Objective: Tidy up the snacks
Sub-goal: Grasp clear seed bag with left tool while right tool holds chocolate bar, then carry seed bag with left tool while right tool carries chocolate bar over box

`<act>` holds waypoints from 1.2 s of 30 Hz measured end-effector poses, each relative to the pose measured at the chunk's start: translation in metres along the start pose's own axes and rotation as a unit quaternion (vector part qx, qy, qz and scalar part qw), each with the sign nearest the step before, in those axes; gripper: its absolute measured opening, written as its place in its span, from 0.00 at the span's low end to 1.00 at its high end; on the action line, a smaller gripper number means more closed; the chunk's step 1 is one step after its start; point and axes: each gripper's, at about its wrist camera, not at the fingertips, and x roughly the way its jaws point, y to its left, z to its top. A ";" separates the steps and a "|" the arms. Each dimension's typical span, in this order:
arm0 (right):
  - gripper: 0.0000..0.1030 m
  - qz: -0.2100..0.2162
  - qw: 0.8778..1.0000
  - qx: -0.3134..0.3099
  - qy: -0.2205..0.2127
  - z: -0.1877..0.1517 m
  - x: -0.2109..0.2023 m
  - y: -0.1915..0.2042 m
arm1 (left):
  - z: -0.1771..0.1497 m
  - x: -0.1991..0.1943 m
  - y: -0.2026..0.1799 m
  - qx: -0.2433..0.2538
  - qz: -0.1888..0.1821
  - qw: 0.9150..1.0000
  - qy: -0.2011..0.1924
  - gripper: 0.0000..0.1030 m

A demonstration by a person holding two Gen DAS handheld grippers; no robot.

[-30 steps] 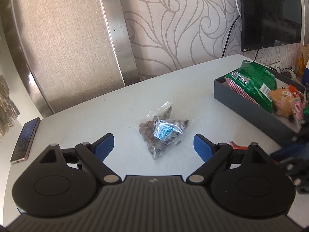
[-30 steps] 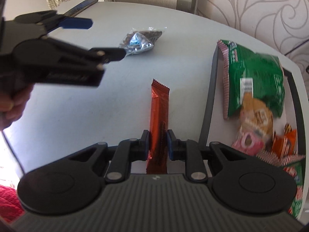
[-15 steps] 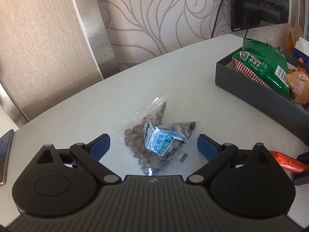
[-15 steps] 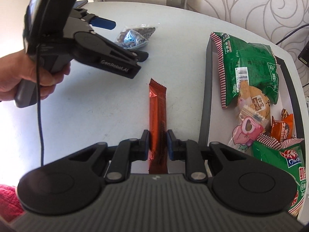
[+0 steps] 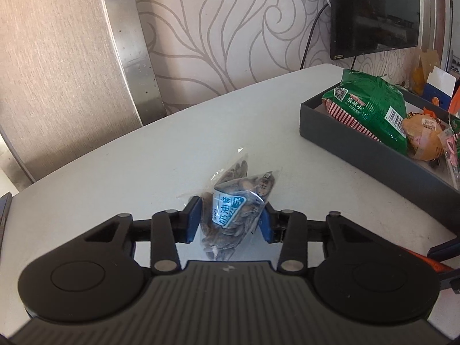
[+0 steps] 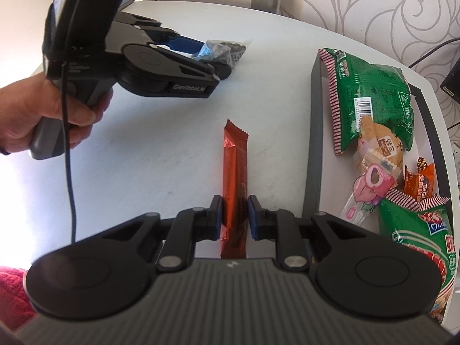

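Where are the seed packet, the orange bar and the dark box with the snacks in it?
seed packet (image 5: 230, 210), left wrist view, on its blue and white label.
orange bar (image 6: 235, 161), right wrist view, on the middle of its wrapper.
dark box (image 5: 359, 149), left wrist view, on its near outer wall.

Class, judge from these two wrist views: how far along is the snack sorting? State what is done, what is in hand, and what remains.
Done: the dark tray already holds a green bag, a round bun and other packets.
In hand: the left gripper is shut on the seed packet; the right gripper clamps the orange bar.
Left: both snacks are outside the tray and need placing inside.
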 end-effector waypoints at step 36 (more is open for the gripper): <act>0.23 0.014 0.999 -0.030 -0.010 0.003 0.003 0.010 | -0.044 -0.058 0.004 0.014 0.040 0.999 0.013 0.47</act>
